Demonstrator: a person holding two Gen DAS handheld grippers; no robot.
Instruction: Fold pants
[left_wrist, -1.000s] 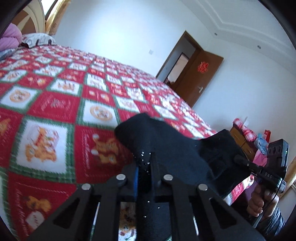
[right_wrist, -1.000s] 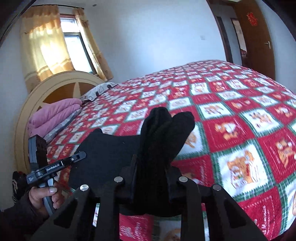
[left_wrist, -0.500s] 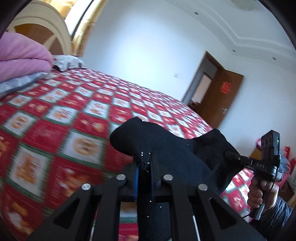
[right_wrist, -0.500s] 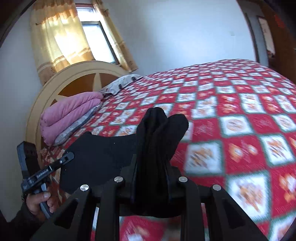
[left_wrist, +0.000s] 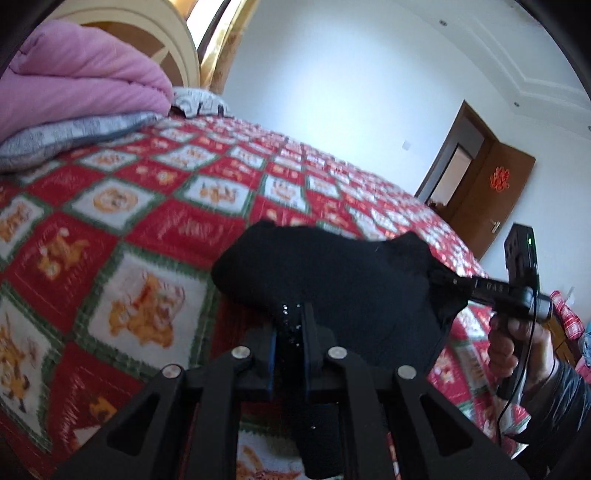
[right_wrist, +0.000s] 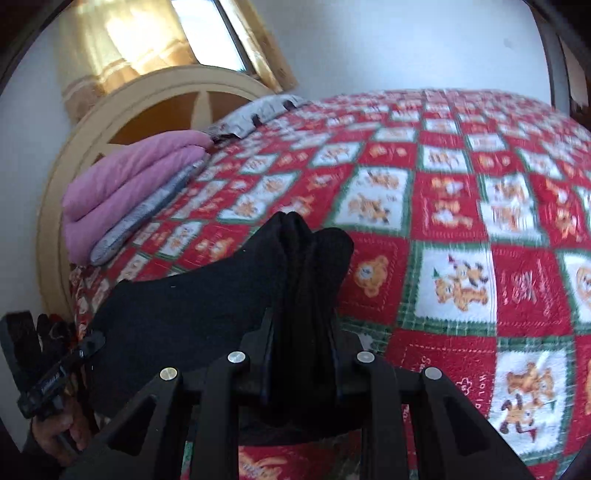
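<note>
Above the bed (left_wrist: 155, 206), both grippers are carrying black pants (left_wrist: 343, 288), sagging soft and light between them. Left gripper (left_wrist: 290, 332) is pinching one thin edge, jaws starting to open; right gripper (right_wrist: 299, 350) is clamping a bunched end, sound holds for limp cloth.

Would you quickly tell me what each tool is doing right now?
Left tool: gripping the black pants, jaws just starting to open.
Right tool: shut on a thick bunch of the same pants.

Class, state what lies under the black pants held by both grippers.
Under the black pants lies the red patterned bedspread; the part directly beneath the cloth is hidden.
</note>
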